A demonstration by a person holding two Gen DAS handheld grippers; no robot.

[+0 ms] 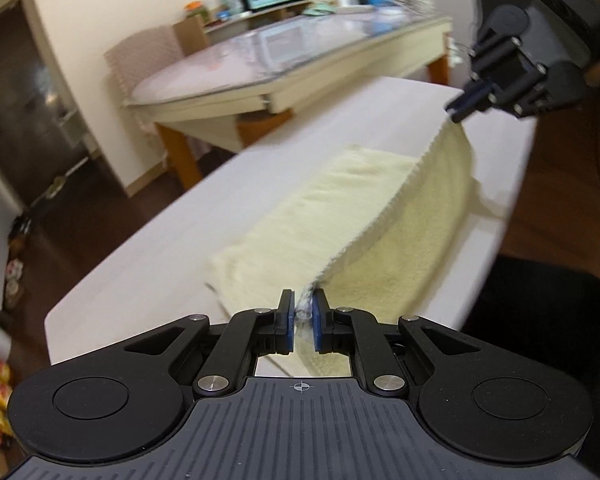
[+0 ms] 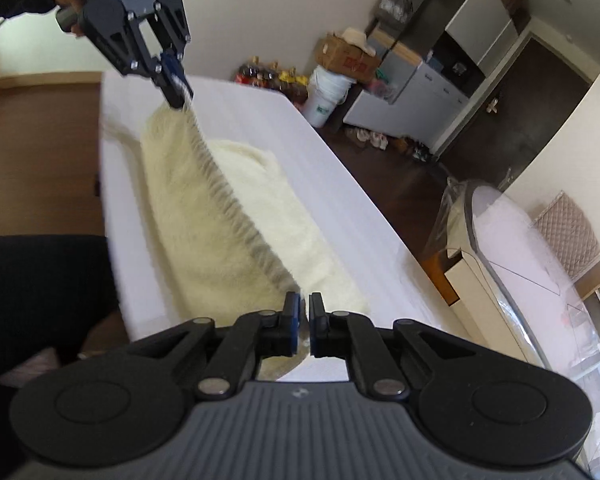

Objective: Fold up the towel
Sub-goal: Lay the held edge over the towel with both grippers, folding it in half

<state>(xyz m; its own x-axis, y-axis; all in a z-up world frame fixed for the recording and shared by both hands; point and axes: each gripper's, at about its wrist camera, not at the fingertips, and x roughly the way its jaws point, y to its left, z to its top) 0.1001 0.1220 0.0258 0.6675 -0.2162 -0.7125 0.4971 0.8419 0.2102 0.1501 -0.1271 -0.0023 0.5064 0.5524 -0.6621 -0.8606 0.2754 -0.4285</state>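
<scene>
Your left gripper (image 1: pixel 301 314) is clamped on one corner of the pale yellow towel (image 1: pixel 340 208), lifting its near edge off the white table (image 1: pixel 140 264). That raised edge stretches taut across to your right gripper (image 2: pixel 304 316), pinched shut on the other corner, while the far half lies flat on the table.

Black left tool (image 1: pixel 302 314) with 2 blue-padded fingers (image 1: pixel 287 320), silver screws, ribbed grey body.
</scene>
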